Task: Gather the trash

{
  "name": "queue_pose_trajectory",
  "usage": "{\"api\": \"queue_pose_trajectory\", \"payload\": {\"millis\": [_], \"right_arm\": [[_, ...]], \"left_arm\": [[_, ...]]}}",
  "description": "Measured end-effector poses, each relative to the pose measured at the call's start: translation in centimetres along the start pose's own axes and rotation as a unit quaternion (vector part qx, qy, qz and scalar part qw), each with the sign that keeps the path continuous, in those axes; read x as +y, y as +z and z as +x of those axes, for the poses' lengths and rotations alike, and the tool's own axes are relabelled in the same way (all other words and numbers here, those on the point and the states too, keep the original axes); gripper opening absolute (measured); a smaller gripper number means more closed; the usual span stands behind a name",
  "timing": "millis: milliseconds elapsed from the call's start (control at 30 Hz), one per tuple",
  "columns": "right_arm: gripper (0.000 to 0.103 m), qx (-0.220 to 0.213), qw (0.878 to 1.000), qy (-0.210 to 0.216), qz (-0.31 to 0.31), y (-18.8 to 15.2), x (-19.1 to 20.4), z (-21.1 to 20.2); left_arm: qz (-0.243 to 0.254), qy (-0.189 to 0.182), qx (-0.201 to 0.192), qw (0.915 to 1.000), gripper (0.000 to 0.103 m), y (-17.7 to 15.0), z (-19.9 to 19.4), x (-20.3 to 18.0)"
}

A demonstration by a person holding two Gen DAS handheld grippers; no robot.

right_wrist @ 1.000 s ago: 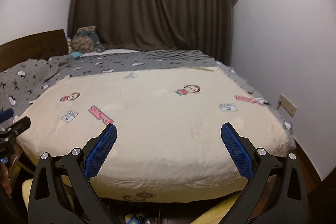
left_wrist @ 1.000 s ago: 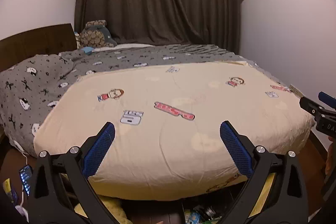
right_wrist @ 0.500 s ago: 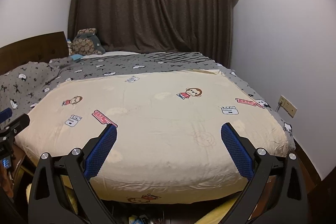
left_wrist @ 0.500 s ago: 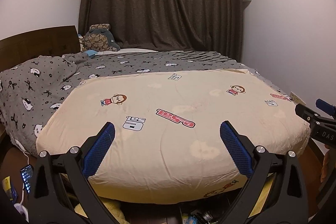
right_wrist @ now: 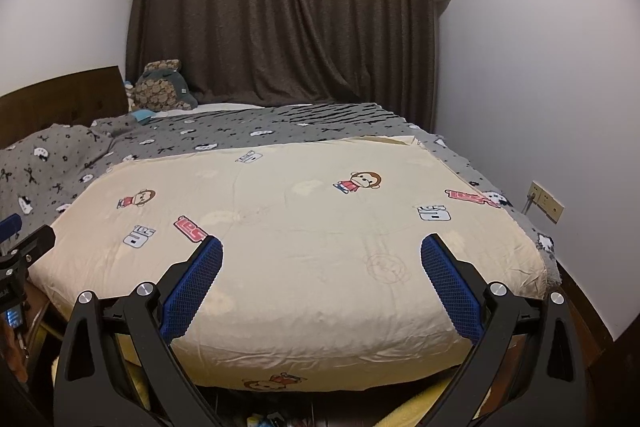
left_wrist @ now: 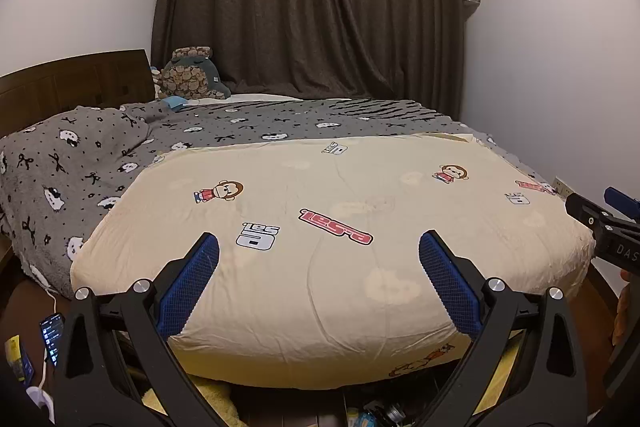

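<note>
Our left gripper (left_wrist: 319, 269) and right gripper (right_wrist: 321, 271) hang spread wide and empty above the cream quilt (left_wrist: 340, 227) on the bed. No trash lies on it; small clutter (left_wrist: 376, 415) shows on the floor below. Collection, we judge, is unstarted.

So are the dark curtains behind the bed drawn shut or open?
Shut. The dark curtains hang closed across the whole span behind the bed, with no gap or window showing in either wrist view.

Both wrist cams sat near the bed's (left_wrist: 320, 287) foot, faced its headboard (right_wrist: 60, 99); shared the whole bed.
</note>
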State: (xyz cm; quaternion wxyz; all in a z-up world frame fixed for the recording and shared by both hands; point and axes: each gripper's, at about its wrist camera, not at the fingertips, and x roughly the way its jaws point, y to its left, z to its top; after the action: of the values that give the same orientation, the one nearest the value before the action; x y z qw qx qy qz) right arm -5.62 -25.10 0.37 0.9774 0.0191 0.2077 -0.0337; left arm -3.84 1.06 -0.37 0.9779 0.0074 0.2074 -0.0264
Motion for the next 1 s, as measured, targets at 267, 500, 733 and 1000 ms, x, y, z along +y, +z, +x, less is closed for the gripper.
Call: {"api": "queue_pose_trajectory", "payload": {"millis": [267, 500, 733, 1000], "right_arm": [[0.1, -0.003, 1.0, -0.005, 0.004, 0.08, -0.09, -0.14], [0.1, -0.004, 1.0, -0.007, 0.004, 0.08, 0.03, -0.27], [0.1, -0.005, 1.0, -0.007, 0.005, 0.1, 0.04, -0.35], [0.1, -0.005, 1.0, -0.006, 0.006, 0.21, 0.03, -0.42]], "left_arm": [[-0.001, 0.001, -0.001, 1.0, 0.095, -0.08, -0.06, 0.14], [-0.002, 0.002, -0.003, 1.0, 0.095, 0.08, -0.23, 0.04], [-0.002, 0.002, -0.004, 1.0, 0.095, 0.1, -0.29, 0.02], [-0.001, 0.004, -0.006, 1.0, 0.095, 0.36, -0.47, -0.04]]}}
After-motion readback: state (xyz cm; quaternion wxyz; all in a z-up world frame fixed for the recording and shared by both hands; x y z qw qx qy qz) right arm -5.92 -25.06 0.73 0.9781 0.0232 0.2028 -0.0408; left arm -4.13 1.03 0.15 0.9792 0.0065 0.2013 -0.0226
